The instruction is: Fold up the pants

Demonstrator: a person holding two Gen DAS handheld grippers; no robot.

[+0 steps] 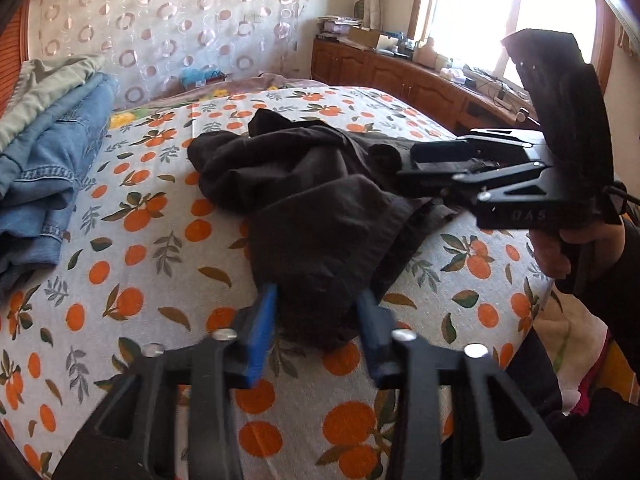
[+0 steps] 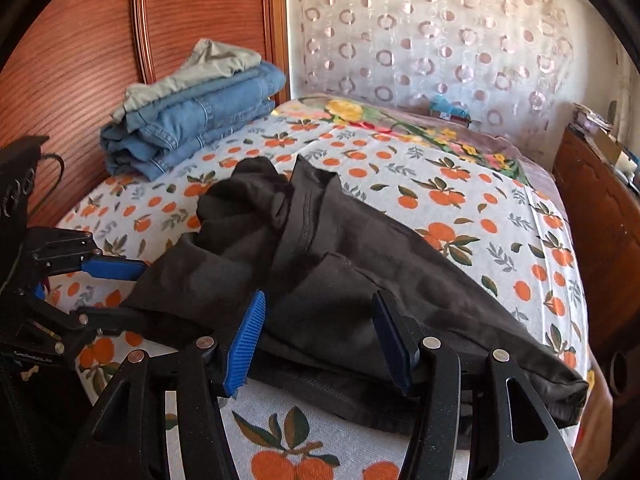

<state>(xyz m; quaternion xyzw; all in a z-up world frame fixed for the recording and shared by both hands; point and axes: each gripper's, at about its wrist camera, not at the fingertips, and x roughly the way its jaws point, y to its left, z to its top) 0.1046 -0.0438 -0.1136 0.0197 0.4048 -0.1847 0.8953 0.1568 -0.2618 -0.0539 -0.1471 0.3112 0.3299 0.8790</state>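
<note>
1. The bed (image 2: 460,208) carries everything, under a white sheet printed with oranges and leaves; a wooden headboard (image 2: 80,60) stands along one edge and a curtain with ring patterns (image 2: 420,28) hangs behind the far edge.
2. The black pants (image 2: 340,264) lie crumpled across the middle of the bed, running from a bunched heap toward the centre out to the near edge, where one end hangs slightly over the corner.
3. A stack of folded clothes (image 2: 192,120), blue denim with a pale garment on top, sits by the headboard edge, well apart from the pants.
4. A wooden cabinet (image 1: 400,72) with clutter on top stands beyond the bed's far side, below a bright window (image 1: 500,8).
5. The right gripper (image 2: 320,340) hovers at the near edge with its blue pads standing wide apart; black cloth lies between them, but the pads do not press on it.
6. The left gripper (image 1: 318,320) is at the near edge too, its pads set narrowly either side of a fold of the pants; whether they pinch the cloth cannot be told, as this part is blurred.
7. A person's hand (image 1: 576,248) grips the right gripper's handle.
</note>
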